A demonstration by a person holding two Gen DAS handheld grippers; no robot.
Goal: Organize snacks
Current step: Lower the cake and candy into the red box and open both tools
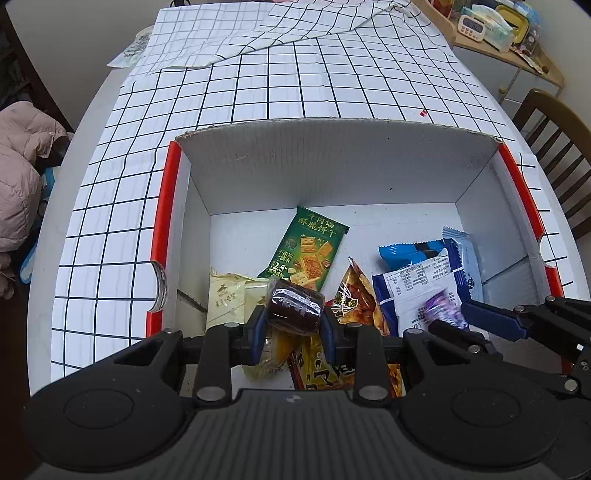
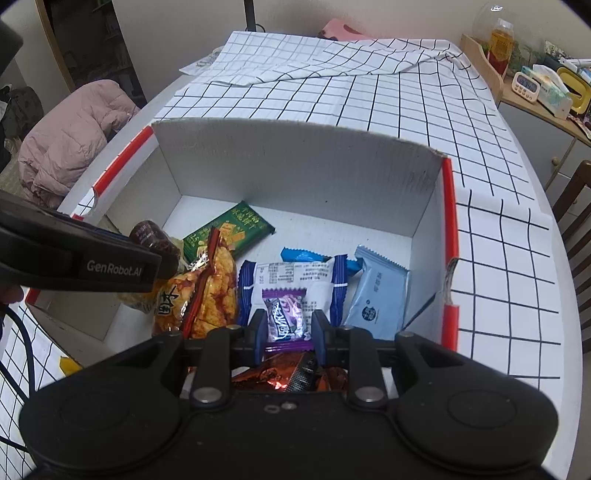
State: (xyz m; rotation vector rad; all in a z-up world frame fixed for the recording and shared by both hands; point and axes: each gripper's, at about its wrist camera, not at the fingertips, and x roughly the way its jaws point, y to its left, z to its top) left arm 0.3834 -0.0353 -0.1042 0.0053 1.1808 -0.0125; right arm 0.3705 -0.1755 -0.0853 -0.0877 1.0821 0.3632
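A white cardboard box with red rims stands on the checked tablecloth and holds several snack packs. My left gripper is shut on a dark brown wrapped cake, held over the box's left side above a cream pack. My right gripper is shut on a small purple candy wrapper, held over a white and blue pack. A green cracker pack lies flat near the box's far wall. Orange chip bags lie in the middle.
A pale blue pack leans at the box's right wall. A folded part of the cloth lies at the table's far end. A wooden chair stands right, a pink jacket left, a shelf with a timer far right.
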